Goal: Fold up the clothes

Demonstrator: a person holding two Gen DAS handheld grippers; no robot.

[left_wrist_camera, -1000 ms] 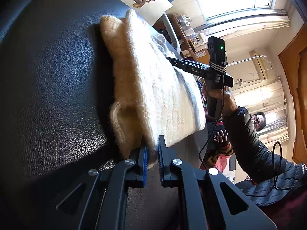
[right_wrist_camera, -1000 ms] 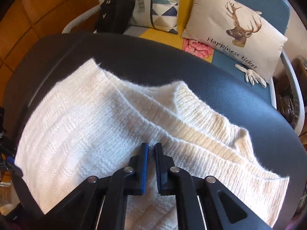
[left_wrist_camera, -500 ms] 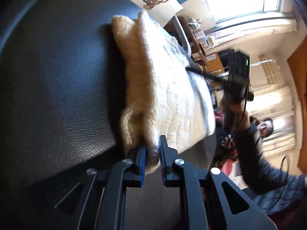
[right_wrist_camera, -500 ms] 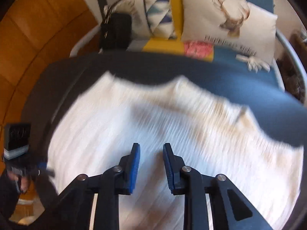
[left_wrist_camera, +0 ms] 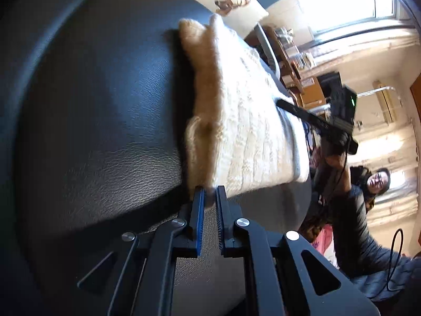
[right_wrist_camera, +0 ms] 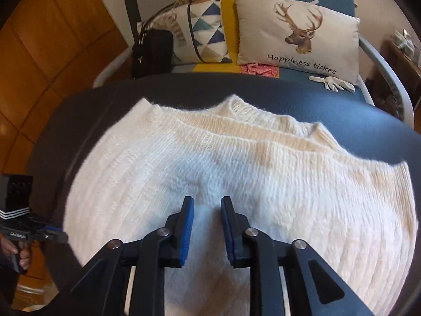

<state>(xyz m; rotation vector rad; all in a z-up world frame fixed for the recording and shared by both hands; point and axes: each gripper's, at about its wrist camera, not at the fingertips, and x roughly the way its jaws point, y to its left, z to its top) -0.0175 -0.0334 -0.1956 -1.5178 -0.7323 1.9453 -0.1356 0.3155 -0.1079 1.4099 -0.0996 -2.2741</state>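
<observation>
A cream knitted sweater lies folded on a round black leather surface, neckline toward the far side. My right gripper hovers over its middle, open, with nothing between the blue pads. In the left wrist view the sweater runs away from me. My left gripper is at its near corner, jaws closing on the fuzzy edge pinched between the pads. The right gripper shows there above the sweater's far side, in a person's hand. The left gripper shows at the left edge of the right wrist view.
Behind the black surface stands a sofa with a deer cushion, a patterned cushion and a black bag. A person in a dark jacket is beside the surface. Bare leather lies left of the sweater.
My right gripper has opened, let go of the sweater and lifted back a little. The left gripper keeps its pinch on the corner.
</observation>
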